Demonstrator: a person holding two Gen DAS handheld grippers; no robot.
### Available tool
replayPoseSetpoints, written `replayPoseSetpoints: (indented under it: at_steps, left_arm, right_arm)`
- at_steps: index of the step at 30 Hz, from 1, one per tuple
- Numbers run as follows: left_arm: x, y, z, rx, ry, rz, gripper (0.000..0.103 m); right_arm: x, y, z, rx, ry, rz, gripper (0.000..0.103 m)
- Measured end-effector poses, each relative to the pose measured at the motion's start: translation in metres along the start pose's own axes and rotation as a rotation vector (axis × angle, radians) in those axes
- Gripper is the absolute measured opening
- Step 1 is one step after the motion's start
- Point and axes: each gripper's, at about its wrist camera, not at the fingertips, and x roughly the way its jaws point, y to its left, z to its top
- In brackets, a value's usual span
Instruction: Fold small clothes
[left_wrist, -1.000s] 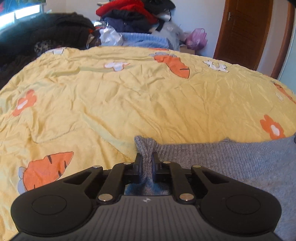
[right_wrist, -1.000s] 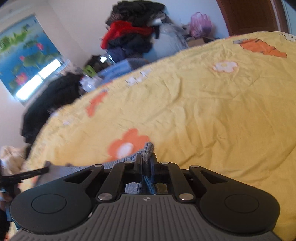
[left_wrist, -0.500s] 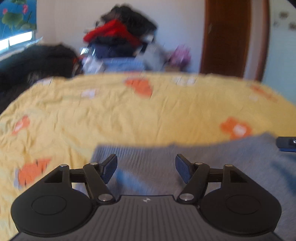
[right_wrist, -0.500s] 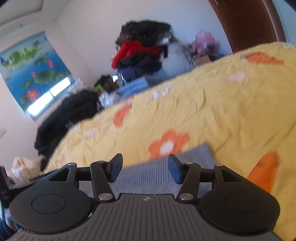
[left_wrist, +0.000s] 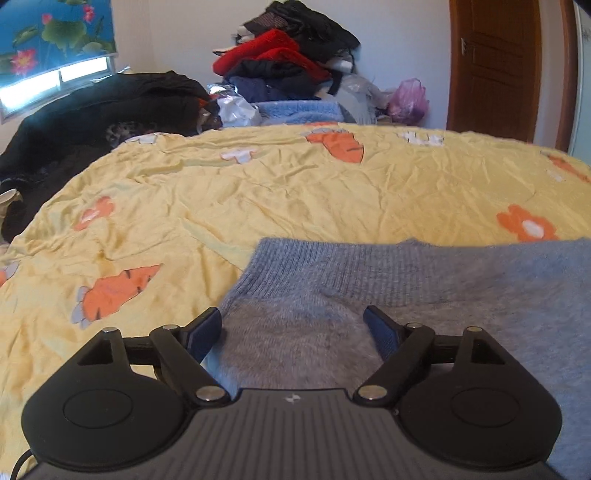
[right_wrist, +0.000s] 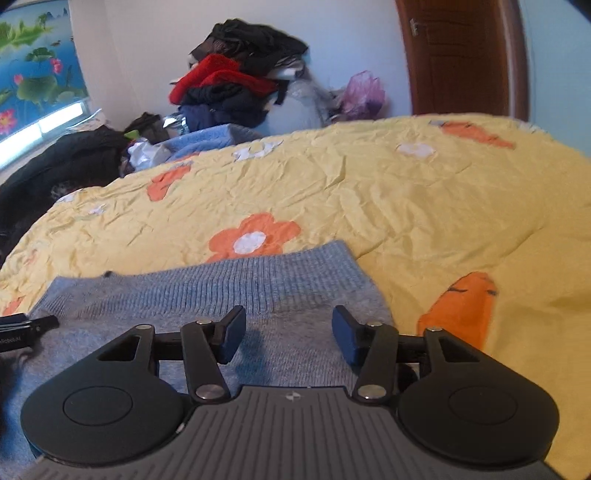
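Fingers (left_wrist: 207, 334) of both grippers released, just spreading above the grey sweater (left_wrist: 424, 288), its lower part cut off.

A grey-blue knitted sweater (left_wrist: 424, 295) is lying flat on the yellow bedspread (left_wrist: 295, 199), just below and ahead of the left gripper (left_wrist: 293, 328). Its ribbed band is running across the far edge, with one corner lying just ahead of the right gripper (right_wrist: 288, 328).

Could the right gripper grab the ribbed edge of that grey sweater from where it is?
Probably yes. The right gripper is open above the sweater, and nothing lies between it and the ribbed edge just ahead.
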Motion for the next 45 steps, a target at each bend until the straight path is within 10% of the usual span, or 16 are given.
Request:
replayPoseSetpoints:
  at_steps: [4,22,36,45]
  left_arm:
    - [-0.014,-0.017,-0.001,-0.025,0.000,-0.072,0.084]
    - [0.006,-0.020,-0.017,-0.037,0.000,-0.090,0.094]
    - [0.002,-0.022,-0.018,-0.034,-0.013,-0.061,0.094]
    - [-0.046,-0.042,-0.049,0.126,-0.032,-0.138,0.095]
  right_arm:
    - [-0.021,0.030,-0.001,-0.050,-0.027,0.081,0.082]
    - [0.008,0.033,-0.023,-0.189,0.025,-0.056,0.080]
    - [0.002,0.016,-0.039,-0.239,0.051,-0.051,0.103]
    - [-0.002,0.020,-0.043,-0.250,0.040,-0.057,0.103]
